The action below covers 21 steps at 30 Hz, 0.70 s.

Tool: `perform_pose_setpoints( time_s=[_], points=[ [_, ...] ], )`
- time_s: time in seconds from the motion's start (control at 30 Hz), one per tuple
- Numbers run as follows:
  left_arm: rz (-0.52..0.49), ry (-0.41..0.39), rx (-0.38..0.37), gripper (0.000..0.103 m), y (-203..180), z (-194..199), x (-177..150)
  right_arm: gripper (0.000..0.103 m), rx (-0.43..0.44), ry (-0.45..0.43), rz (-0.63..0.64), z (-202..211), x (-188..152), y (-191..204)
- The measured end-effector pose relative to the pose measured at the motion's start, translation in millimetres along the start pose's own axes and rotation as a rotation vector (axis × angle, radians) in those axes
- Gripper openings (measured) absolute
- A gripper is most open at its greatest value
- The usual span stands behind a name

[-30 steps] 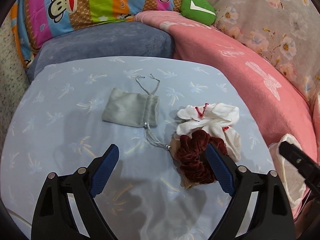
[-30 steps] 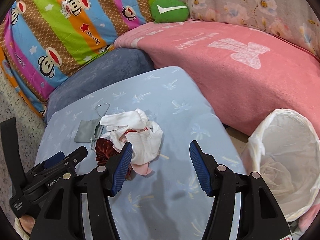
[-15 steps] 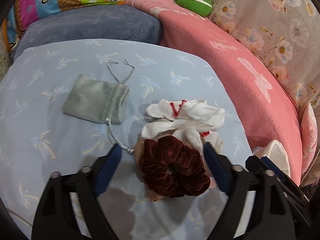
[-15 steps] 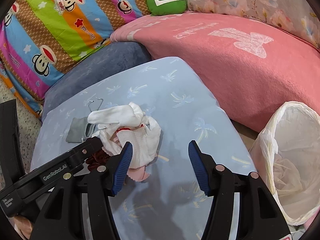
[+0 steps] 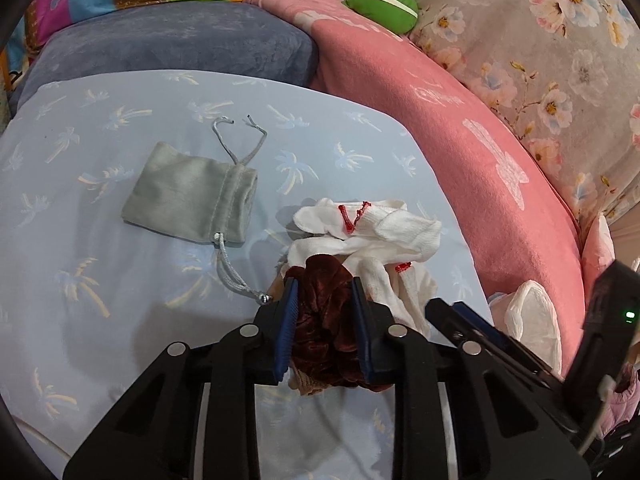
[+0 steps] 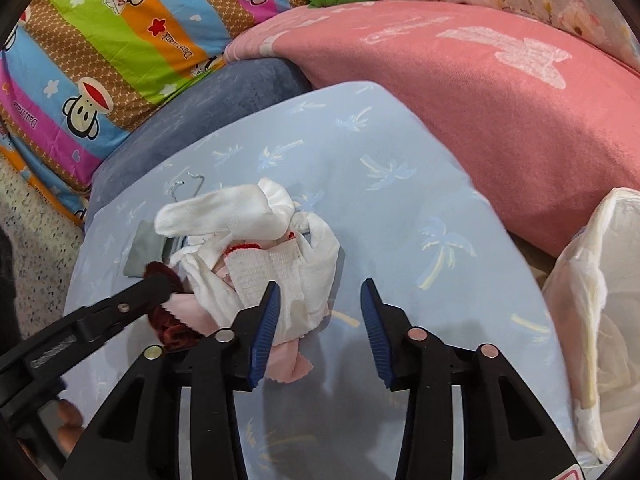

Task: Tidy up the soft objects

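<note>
Both grippers have been closing over the past second. Between the left gripper's [image 5: 324, 284] pads now sits the dark red velvet scrunchie [image 5: 322, 320], and they press it from both sides, a grasp where earlier they stood wide around it. The right gripper [image 6: 318, 292] has come lower with its jaws narrower but released on nothing; the white socks [image 6: 276, 248] lie just beyond its left finger. Past the left fingertips, to their left, the grey drawstring pouch [image 5: 192, 196] lies flat and apparently unfilled. Farther right of the right fingers stands a white-lined bin [image 6: 592, 300]. Sorting looks barely begun: nothing is put away yet.
</note>
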<state>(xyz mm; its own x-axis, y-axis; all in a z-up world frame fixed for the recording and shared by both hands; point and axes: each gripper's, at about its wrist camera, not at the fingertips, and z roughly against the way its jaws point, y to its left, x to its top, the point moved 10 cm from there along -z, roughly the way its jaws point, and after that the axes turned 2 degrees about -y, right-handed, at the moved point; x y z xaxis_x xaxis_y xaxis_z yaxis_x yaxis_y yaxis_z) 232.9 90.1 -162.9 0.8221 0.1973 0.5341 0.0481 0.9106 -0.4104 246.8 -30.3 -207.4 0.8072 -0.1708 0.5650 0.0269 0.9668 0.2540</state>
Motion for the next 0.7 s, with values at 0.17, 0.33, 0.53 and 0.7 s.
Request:
perform_pose_setpoints(
  time_s=[0.17,0.33,0.53,0.7],
  points=[
    [-0.004,-0.009,0.006,0.025,3,5,2,0.006,0.038,0.030,-0.038,-9,-8,2],
    [0.000,-0.035,-0.006,0.025,1,17,9,0.005,0.053,-0.042,-0.029,24,5,7],
    [-0.020,-0.078,-0.027,0.025,-13,38,16,0.005,0.053,-0.141,-0.003,74,24,10],
    [-0.041,-0.115,-0.048,0.025,-28,57,22,0.005,0.054,-0.211,-0.006,112,35,8]
  ],
)
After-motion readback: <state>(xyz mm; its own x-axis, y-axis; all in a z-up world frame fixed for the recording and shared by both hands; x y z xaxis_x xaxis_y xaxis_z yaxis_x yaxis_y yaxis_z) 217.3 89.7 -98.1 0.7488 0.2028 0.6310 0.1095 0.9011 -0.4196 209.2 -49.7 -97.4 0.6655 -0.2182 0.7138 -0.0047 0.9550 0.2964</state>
